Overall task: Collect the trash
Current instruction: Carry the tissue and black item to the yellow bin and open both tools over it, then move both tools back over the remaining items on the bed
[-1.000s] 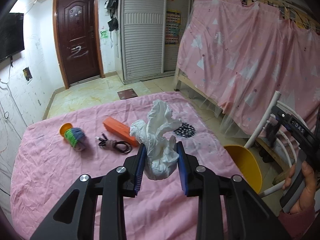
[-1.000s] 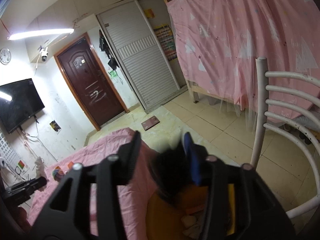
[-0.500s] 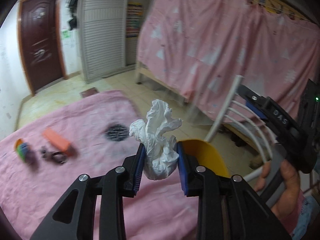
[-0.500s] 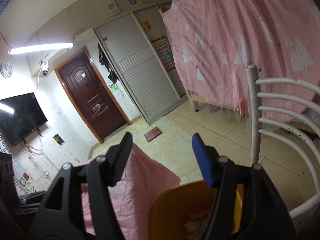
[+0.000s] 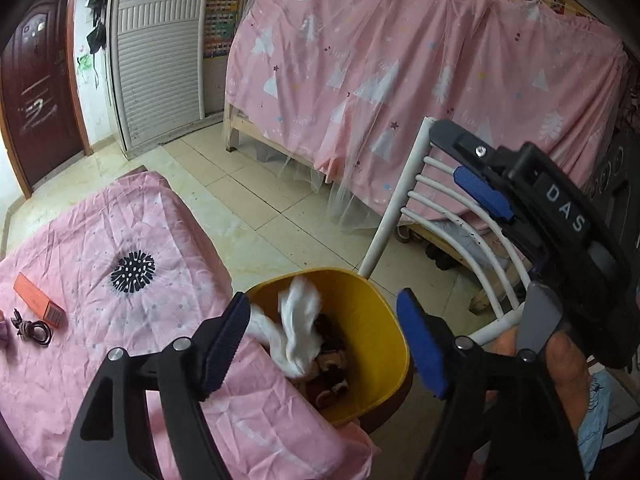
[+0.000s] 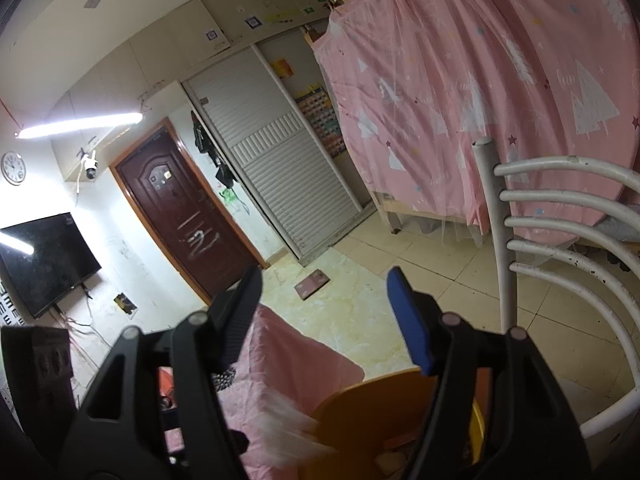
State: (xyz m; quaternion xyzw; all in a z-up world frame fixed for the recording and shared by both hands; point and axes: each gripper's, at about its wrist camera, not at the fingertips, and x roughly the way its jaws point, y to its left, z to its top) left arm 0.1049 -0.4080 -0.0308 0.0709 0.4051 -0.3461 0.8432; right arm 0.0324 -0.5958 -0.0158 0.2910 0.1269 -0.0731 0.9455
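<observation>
White crumpled tissue [image 5: 298, 328] drops from the spread left claw [image 5: 320, 340] into the yellow bin [image 5: 372, 320] directly below it; the right claw [image 6: 324, 312], also spread and empty, hovers just beside. Risk: the tissue may catch on the near rim and spill onto the desk [image 5: 120, 248]. Far left of the claw lie an orange box [image 5: 38, 294] and cable [image 5: 34, 328]; a white chair [image 5: 440, 216] crowds the bin's right.

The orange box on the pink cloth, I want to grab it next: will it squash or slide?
The orange box looks like thin cardboard, so probably light and somewhat crushable. Its flat sides should grip well. It lies flat, so rolling seems unlikely, though it may slide on the pink cloth.
</observation>
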